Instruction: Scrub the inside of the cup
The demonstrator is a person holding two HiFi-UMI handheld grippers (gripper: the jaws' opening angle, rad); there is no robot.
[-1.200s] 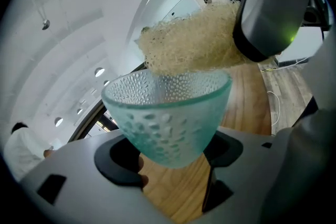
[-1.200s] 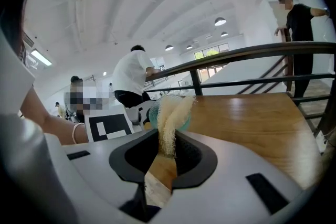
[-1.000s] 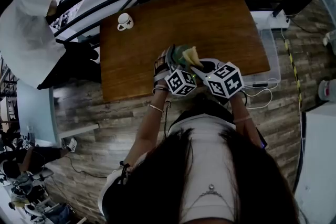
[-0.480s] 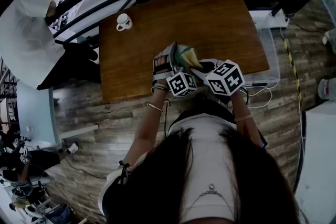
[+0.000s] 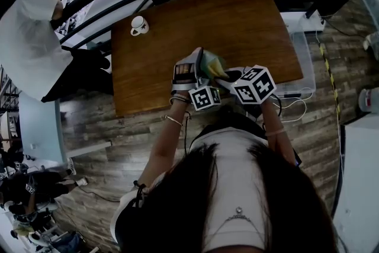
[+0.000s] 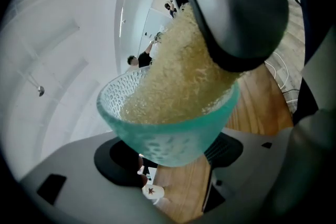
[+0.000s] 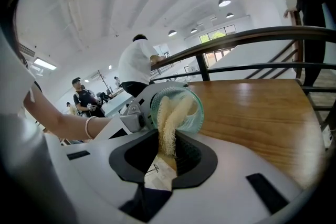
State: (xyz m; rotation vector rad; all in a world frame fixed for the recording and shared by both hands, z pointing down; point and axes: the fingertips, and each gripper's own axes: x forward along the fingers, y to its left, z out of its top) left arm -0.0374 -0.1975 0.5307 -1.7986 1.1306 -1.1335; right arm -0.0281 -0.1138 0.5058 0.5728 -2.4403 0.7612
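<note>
On my far left a small white mug [image 5: 140,25] sits at the back corner of the wooden surface [image 5: 249,26]. My left gripper [image 6: 170,155] has its jaws closed on the foot of the teal glass cup [image 6: 168,131], held in the air above the surface, towards its near edge. The cup lies tipped over, its long axis running across from the left jaws to the right, mouth facing my right gripper [image 7: 167,157]. Those jaws stand narrow, pinching a yellowish loofah [image 7: 167,123] whose far end is pushed into the cup. The left gripper view gives me the cup's pebbled wall and base. The right gripper view gives the round rim nearly head-on. The head view hides most of the cup behind both grippers
</note>
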